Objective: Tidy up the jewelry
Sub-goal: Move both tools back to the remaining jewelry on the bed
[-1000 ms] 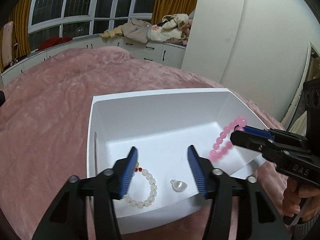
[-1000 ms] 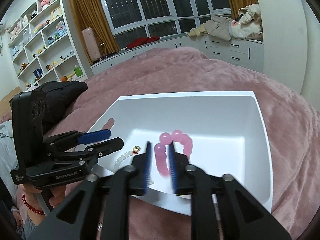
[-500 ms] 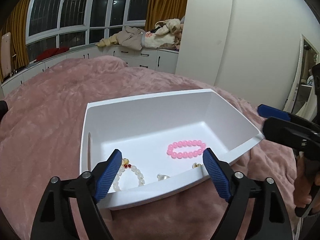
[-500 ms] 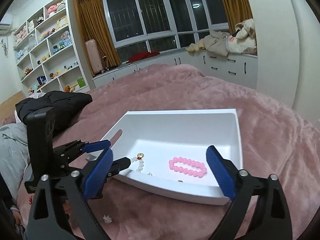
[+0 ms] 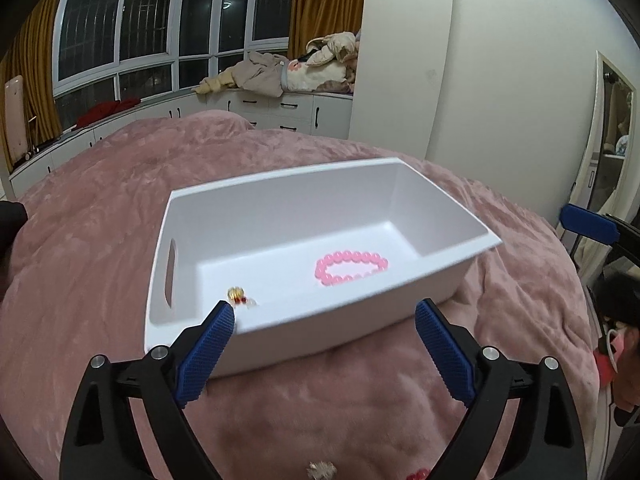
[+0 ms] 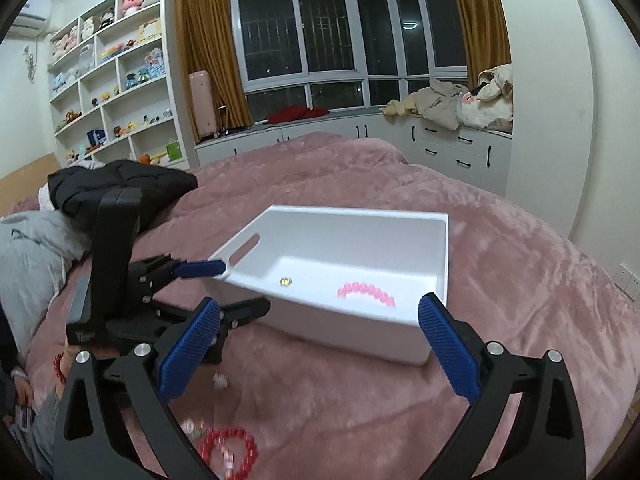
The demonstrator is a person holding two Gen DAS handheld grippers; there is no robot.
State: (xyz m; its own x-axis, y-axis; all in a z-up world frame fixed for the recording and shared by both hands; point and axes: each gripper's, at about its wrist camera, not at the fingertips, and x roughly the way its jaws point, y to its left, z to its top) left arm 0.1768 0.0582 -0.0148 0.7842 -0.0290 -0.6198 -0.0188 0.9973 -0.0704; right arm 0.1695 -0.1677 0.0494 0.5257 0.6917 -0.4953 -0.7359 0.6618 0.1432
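1. Fingers: left gripper [image 5: 325, 354] has its blue fingers [image 5: 204, 354] spread wide and still parting, nothing between them. Right gripper [image 6: 319, 350] likewise stands wide, empty, short of the bin.
2. White bin [image 5: 256, 332]: sits on the pink bed cover [image 5: 92, 264]. Rigid plastic, slot handle in one end wall.
3. Pink bead bracelet [image 5: 352, 267]: lies flat on the bin floor, toward the right end in the left wrist view. Filed.
4. Small gold-and-red charm [image 5: 237, 293]: in the bin near the handle end; the rest is hidden by the near wall.
5. Red bead bracelet [image 6: 228, 454]: loose on the bed cover, close below the right gripper. Likely light, limp on its string; smooth round beads could roll out of a pinch. Best taken across one side of the loop, fingers straddling the strand.
6. Small pale pieces [image 6: 220, 381]: on the cover nearby, blurred; kind not clear.
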